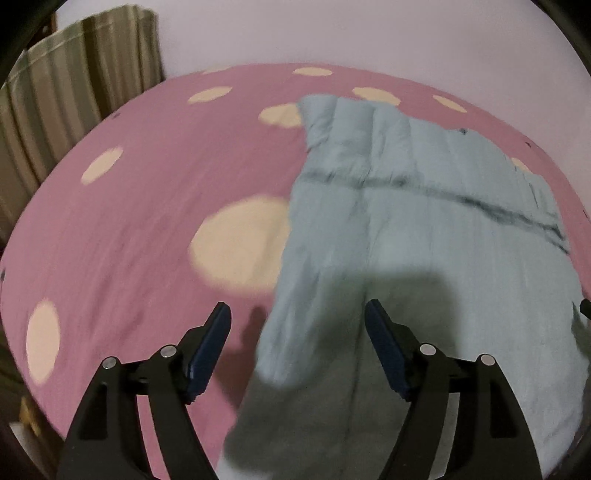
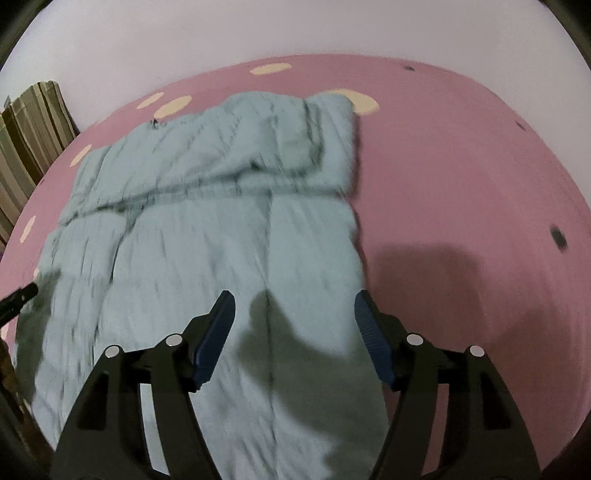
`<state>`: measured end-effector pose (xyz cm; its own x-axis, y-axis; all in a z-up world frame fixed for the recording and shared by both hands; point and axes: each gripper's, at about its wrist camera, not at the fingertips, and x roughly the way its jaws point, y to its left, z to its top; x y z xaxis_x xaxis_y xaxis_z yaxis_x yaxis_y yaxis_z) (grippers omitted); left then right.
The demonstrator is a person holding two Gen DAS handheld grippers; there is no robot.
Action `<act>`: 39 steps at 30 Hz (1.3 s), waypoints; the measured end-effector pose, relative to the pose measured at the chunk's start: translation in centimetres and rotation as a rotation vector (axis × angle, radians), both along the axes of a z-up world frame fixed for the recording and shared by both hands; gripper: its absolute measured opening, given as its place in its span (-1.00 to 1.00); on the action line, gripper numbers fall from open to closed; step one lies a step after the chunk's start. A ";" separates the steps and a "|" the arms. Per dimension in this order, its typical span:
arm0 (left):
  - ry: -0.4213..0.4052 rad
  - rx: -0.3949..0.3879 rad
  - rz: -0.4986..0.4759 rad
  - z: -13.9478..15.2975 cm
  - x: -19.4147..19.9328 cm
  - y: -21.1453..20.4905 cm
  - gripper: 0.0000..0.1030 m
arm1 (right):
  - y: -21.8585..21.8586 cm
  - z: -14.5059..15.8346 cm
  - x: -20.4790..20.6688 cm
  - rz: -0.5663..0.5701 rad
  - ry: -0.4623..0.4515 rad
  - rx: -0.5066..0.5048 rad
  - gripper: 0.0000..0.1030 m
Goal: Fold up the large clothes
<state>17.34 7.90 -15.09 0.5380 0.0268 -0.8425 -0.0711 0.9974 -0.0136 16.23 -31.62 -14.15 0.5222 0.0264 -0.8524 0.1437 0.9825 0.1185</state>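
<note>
Both grippers, left gripper (image 1: 297,308) and right gripper (image 2: 294,297), gape empty above pale-blue garment (image 2: 207,236) (blurred)

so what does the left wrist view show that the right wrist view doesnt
Only the left wrist view: the left tongs open and empty over the garment's left edge, and a big cream dot on the sheet beside that edge.

Only the right wrist view: the right tongs open and empty over the garment's right side, a wide dotless stretch of sheet to its right, and a dark oval mark there.

Both: the light blue garment spread flat with its far end folded over, the pink sheet, the striped curtain and pale wall.
</note>
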 end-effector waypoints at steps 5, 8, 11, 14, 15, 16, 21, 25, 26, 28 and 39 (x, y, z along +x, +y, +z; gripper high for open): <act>0.015 -0.057 0.016 -0.4 -4.5 1.6 0.49 | -0.3 -0.6 -5.0 -0.007 0.026 -0.012 0.49; 0.026 -0.068 0.014 -0.7 -6.2 2.1 0.49 | -0.3 -1.4 -6.8 -0.008 0.051 -0.005 0.50; 0.037 -0.107 0.007 -1.0 -7.3 2.4 0.49 | -0.3 -1.9 -8.8 -0.005 0.063 0.000 0.50; 0.047 -0.156 -0.009 -1.5 -8.4 2.6 0.49 | -0.2 -2.1 -10.2 -0.009 0.066 0.008 0.51; 0.049 -0.160 -0.015 -1.6 -8.7 2.5 0.49 | -0.2 -2.1 -10.4 -0.009 0.067 0.011 0.51; 0.047 -0.158 -0.022 -1.7 -8.9 2.4 0.49 | -0.2 -2.1 -10.9 -0.010 0.066 0.013 0.51; 0.030 -0.144 -0.058 -1.7 -10.1 2.0 0.29 | 0.2 -2.1 -12.1 0.000 0.063 0.000 0.51; 0.025 -0.170 -0.085 -1.7 -10.4 1.8 -0.12 | 0.5 -2.0 -12.9 0.010 0.061 -0.008 0.32; 0.023 -0.170 -0.098 -1.6 -10.4 1.6 -0.18 | 0.6 -1.9 -12.9 0.016 0.061 -0.012 0.26; 0.020 -0.163 -0.116 -1.5 -10.6 1.2 -0.38 | 0.7 -1.8 -13.1 0.025 0.060 -0.008 -0.01; -0.023 -0.154 -0.126 0.2 -11.5 0.6 -0.86 | 1.7 -0.7 -14.7 0.086 0.033 0.058 -0.83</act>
